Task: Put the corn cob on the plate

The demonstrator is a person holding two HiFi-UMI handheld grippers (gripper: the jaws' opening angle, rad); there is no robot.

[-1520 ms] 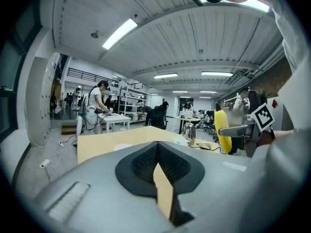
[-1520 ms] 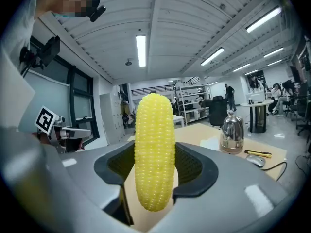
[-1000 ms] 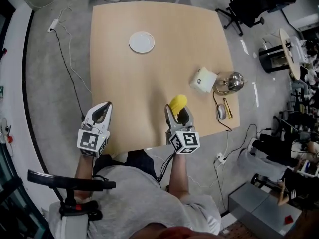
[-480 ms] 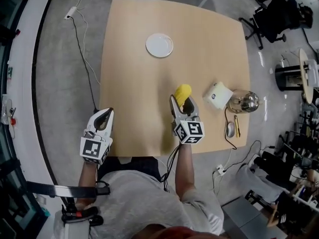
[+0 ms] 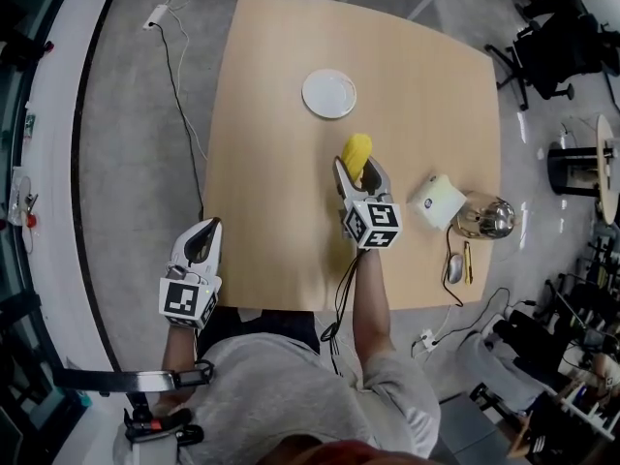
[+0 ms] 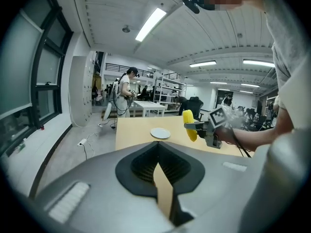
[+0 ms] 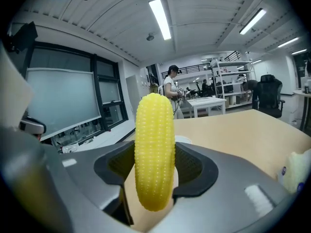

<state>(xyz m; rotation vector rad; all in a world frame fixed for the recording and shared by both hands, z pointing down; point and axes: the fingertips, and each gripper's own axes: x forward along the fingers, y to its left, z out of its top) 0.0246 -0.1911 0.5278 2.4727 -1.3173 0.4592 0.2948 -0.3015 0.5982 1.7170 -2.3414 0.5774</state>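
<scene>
The fingers (image 6: 121,178) of the left gripper (image 5: 203,229) are closed on nothing, beside the table's (image 5: 262,192) near edge. Further out, the right gripper (image 5: 360,172) pinches the corn cob (image 5: 356,150) above the table (the carrying step). The plate (image 5: 329,93) lies beyond, so the corn needs moving forward, then lowering softly.

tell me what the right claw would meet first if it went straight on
Probably the white plate, lying almost ahead of the right claw and its corn cob; only bare table between, though height is unclear.
</scene>
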